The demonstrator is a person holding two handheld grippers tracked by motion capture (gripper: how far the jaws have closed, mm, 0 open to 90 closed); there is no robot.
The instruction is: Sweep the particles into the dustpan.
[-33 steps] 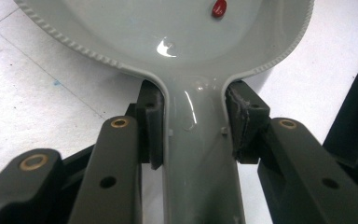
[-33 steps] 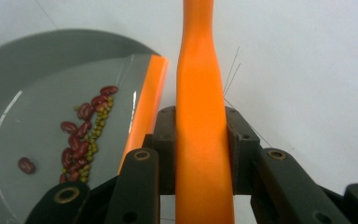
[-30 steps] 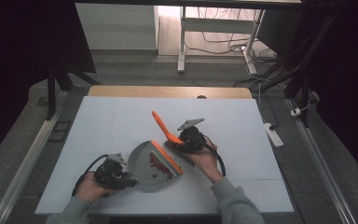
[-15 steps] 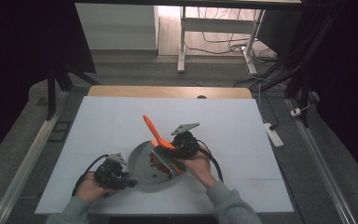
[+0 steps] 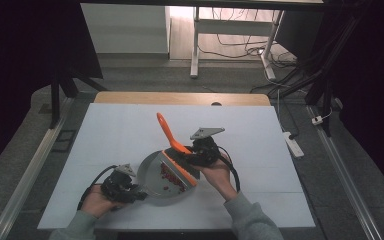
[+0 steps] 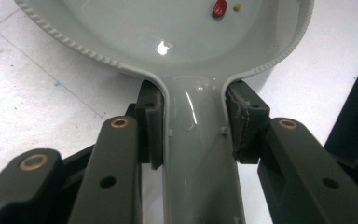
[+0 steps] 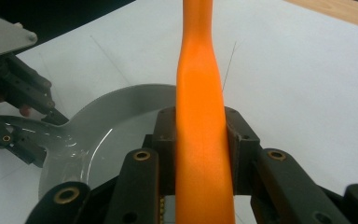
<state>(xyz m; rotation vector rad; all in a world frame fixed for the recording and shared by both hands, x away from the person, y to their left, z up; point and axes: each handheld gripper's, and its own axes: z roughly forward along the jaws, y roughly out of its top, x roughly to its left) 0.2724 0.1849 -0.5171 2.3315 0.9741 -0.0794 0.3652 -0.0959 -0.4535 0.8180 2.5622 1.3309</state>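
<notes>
A grey dustpan [image 5: 155,176] lies flat on the white table near the front edge, with small red bits [image 5: 169,175] inside it. My left gripper [image 5: 125,189] is shut on the dustpan's handle [image 6: 199,154], pads pressed to both its sides. A red bit [image 6: 219,8] lies in the pan just past the handle. My right gripper [image 5: 195,154] is shut on the orange handle [image 7: 201,135] of a hand brush [image 5: 172,150]. The brush head [image 5: 181,170] rests across the pan's right side, its handle slanting up and to the left.
The white table top [image 5: 110,135] stretches to a wooden strip [image 5: 180,98] at its far edge. A power strip [image 5: 292,145] lies on the floor to the right. Metal rails [image 5: 30,170] run along both sides of the table.
My right gripper has shifted left and up with the brush, bringing its head over the dustpan and standing the handle steeper. The left gripper and dustpan have stayed put.
</notes>
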